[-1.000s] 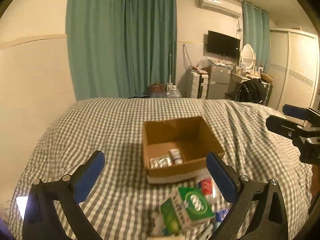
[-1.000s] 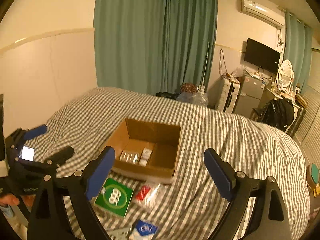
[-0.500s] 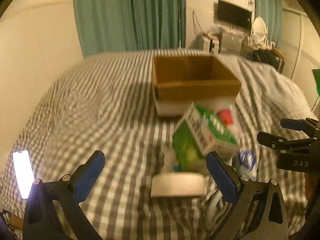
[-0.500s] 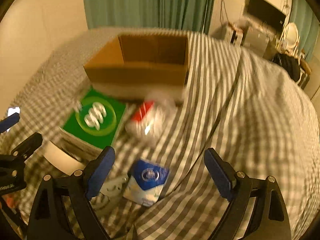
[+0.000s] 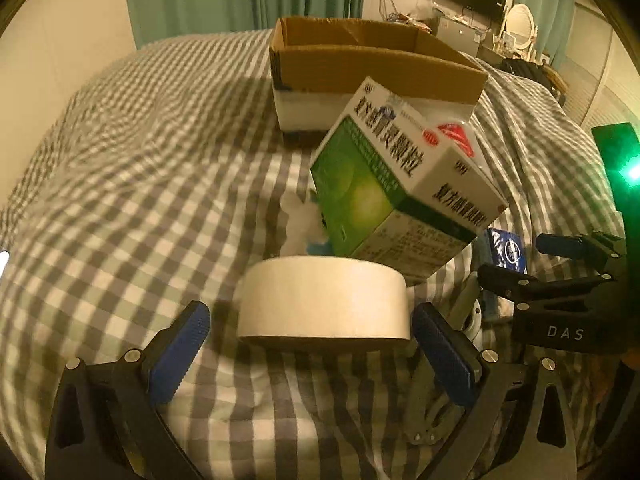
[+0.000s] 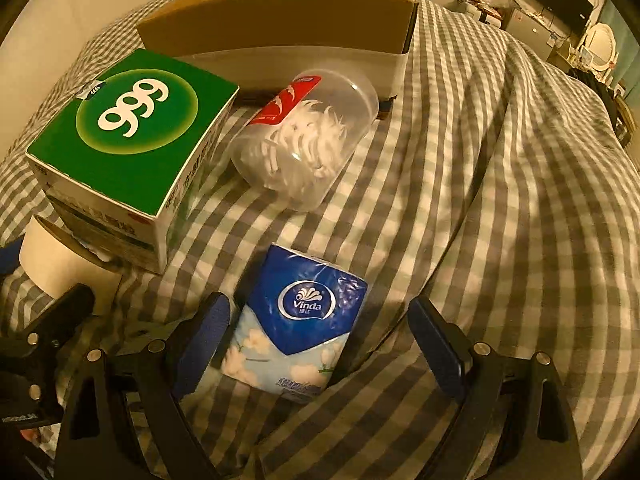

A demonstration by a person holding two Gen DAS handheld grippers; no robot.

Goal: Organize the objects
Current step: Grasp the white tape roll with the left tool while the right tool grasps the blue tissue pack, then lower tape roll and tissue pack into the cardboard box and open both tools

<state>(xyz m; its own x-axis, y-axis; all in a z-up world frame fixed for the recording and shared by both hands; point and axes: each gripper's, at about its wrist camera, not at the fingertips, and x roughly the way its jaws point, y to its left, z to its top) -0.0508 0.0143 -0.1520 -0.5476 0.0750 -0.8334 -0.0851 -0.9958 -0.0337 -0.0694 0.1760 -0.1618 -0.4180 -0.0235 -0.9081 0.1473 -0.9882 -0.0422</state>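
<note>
A white tape roll lies on the checked bedspread between the wide-apart fingers of my open left gripper. Behind it a green-and-white medicine box leans tilted on the roll; the same box shows its "999" top in the right wrist view. My open right gripper straddles a blue Vinda tissue pack without closing on it. A clear tub of white floss picks lies on its side in front of the open cardboard box, also seen as cardboard box.
The checked bedspread bulges into folds to the right. A metal tool lies beside the tape roll. The other gripper reaches in from the right of the left wrist view. Curtains, a TV and furniture stand far behind.
Both grippers have dropped low and forward toward the bed. The tape roll now sits between the left fingers, and the tissue pack between the right fingers. The cardboard box looms closer.
</note>
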